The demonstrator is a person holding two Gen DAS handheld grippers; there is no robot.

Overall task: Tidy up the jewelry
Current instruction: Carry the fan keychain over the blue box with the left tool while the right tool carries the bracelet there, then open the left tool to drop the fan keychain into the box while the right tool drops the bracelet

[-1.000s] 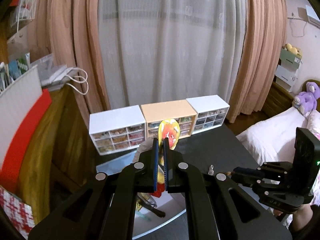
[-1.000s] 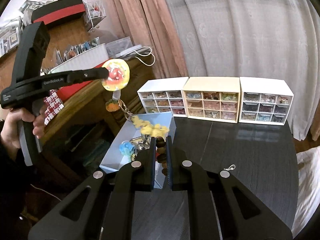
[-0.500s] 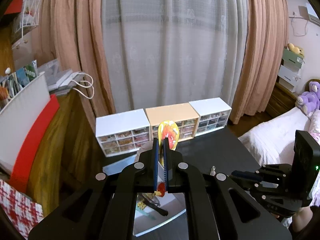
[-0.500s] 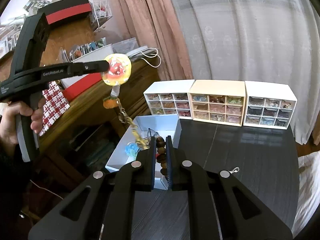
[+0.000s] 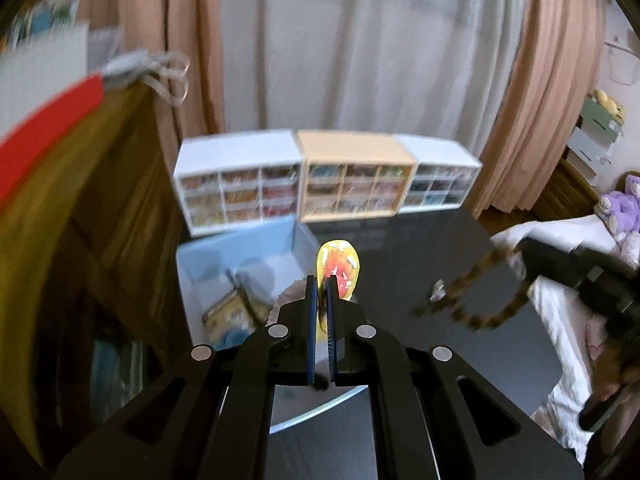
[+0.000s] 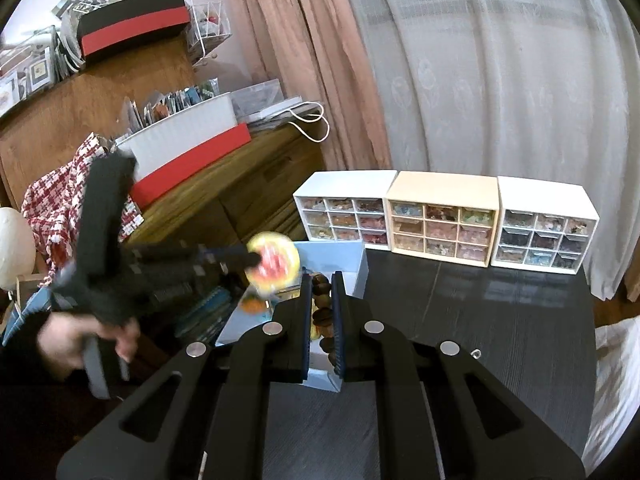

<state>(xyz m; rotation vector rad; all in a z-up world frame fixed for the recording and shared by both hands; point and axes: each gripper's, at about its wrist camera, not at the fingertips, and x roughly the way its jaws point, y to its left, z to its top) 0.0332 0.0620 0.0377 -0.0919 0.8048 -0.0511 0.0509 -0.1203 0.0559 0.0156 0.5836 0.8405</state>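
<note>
My left gripper (image 5: 322, 280) is shut on a round yellow and red charm (image 5: 339, 266), low over the open pale blue box (image 5: 240, 244). The right wrist view shows the same charm (image 6: 273, 262) at the tip of the left gripper (image 6: 252, 257), just above the blue box (image 6: 352, 276), with orange bits hanging blurred below it. My right gripper (image 6: 321, 276) is shut on a brown wooden bead bracelet (image 6: 321, 308) beside the box. In the left wrist view the bracelet (image 5: 472, 300) hangs blurred over the black table (image 5: 400, 264).
Three small drawer cabinets (image 6: 444, 216) stand in a row at the table's far edge, before the curtains. A small silver clasp (image 6: 476, 354) lies on the table to the right. A wooden sideboard (image 6: 192, 184) with boxes stands left. A bed (image 5: 560, 240) lies right.
The left gripper has dropped with the charm from well above the table to just over the blue box, its chain sinking into the box. The right gripper has stayed put with the bracelet.
</note>
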